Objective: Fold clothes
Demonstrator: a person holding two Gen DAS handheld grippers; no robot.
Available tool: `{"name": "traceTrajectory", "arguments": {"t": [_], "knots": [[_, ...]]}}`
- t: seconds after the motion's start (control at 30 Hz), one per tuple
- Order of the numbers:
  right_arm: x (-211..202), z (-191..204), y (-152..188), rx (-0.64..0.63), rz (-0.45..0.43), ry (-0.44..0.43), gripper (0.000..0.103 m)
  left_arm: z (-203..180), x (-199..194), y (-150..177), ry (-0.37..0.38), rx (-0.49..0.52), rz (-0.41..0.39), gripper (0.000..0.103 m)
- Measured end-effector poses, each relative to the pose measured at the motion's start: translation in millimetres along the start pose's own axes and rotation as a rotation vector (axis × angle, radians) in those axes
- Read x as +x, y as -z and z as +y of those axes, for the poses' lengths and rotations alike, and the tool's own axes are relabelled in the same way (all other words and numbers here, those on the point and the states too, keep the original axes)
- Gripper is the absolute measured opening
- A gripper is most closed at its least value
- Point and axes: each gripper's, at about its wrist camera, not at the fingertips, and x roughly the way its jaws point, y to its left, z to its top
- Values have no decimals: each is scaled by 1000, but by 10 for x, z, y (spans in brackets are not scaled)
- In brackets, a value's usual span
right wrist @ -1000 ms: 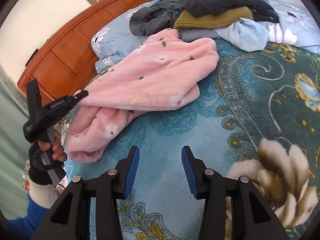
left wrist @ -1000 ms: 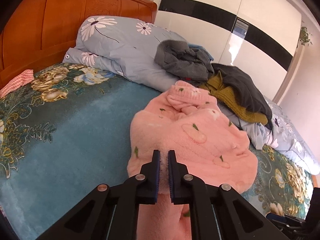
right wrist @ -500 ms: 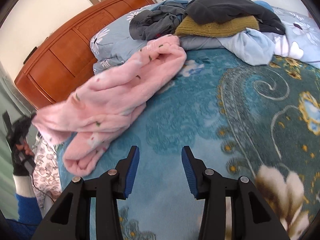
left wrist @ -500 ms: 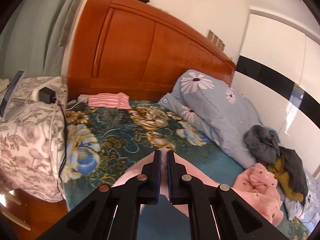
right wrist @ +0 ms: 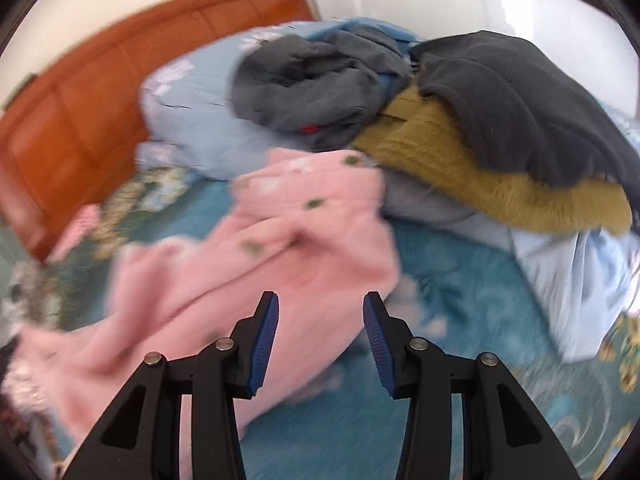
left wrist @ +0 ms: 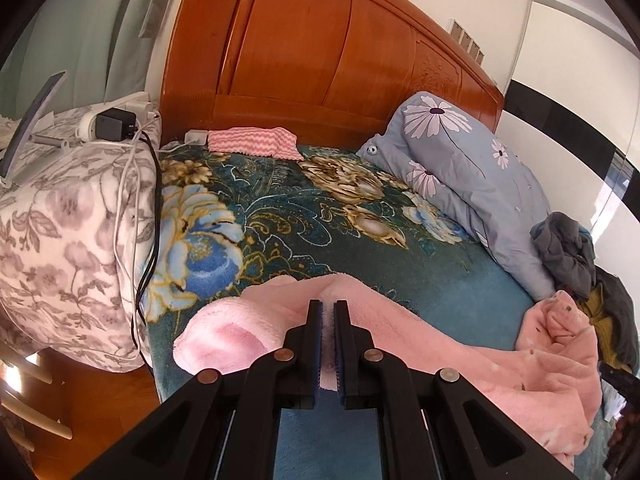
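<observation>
A pink fleece garment [left wrist: 460, 356] with small green spots lies stretched across the teal floral bedspread [left wrist: 320, 216]. My left gripper [left wrist: 328, 316] is shut on an edge of the pink garment near the bed's left side. In the right wrist view the pink garment [right wrist: 280, 240] lies spread and bunched in front of my right gripper [right wrist: 320, 320], which is open and empty just above its near edge. That view is blurred by motion.
A pile of dark grey [right wrist: 520, 100] and mustard [right wrist: 460, 164] clothes sits behind on a pale blue quilt [right wrist: 188, 120]. A wooden headboard [left wrist: 320, 60], a flowered blue pillow [left wrist: 472, 168], a pink striped cloth [left wrist: 252, 142] and a nightstand with chargers [left wrist: 112, 124] are around.
My left gripper has pulled the pink garment's edge leftward toward the bed's side, stretching it out. My right gripper has moved closer to the garment and the clothes pile, still open.
</observation>
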Motion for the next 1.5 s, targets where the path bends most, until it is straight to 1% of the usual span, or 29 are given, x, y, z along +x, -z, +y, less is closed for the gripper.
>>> {"name": "traceTrajectory", "arguments": {"t": [0.03,0.07,0.2,0.27,0.33,0.5,0.53,0.6,0.73,0.8,0.83,0.93,0.97,1.0,1.1,1.13,1.17,1.2,1.27,1.33,1.4,1.5], "knots": [[143,-43,-57,22,23,27,45,15,10,17,5,1,6,6],[266,-96,-101,56,41,36,45,30,20,34,10,1,12,6],[603,-297,-159,233,89,0,45,79,73,87,21,8,37,6],[671,-367,-139,329,100,-46,44,92,100,96,27,2,47,6],[645,-414,-112,411,96,-103,10,84,94,101,33,-2,51,6],[35,-578,-113,482,-21,-254,7,28,-54,75,57,10,36,6],[-157,-627,-110,480,-47,-276,7,12,-97,67,62,13,31,6],[-624,-780,-80,461,-116,-312,7,-29,-184,50,79,12,22,6],[-1687,-1213,226,430,-265,-354,7,-220,-331,86,132,37,24,6],[-2216,-1422,489,420,-338,-325,7,-344,-392,135,162,62,29,6],[-2490,-1533,690,419,-374,-302,7,-410,-411,178,177,75,36,6],[-3126,-1855,1420,438,-414,-150,7,-609,-408,358,226,102,84,6],[-3262,-1972,1667,457,-396,-79,7,-674,-386,437,232,117,105,6],[-3332,-2086,1910,491,-357,-14,7,-739,-360,523,232,136,126,6],[-3335,-2477,2640,663,-241,38,7,-934,-281,780,231,193,189,6],[-3321,-2580,2848,714,-216,42,7,-999,-254,866,230,212,210,6],[-3284,-2623,2983,745,-202,38,7,-1064,-228,952,230,232,231,6],[-3241,-2651,3098,770,-191,34,7,-1129,-202,1038,229,251,252,6],[-3196,-2672,3194,783,-182,22,8,-1171,-202,1113,216,269,267,6],[-3186,-2686,3173,774,-183,30,9,-1152,-222,1118,210,268,275,7],[-3246,-2670,3110,742,-184,45,10,-1093,-244,1102,209,257,284,10],[-3357,-2623,3042,684,-183,76,16,-990,-266,1078,224,230,302,10]]}}
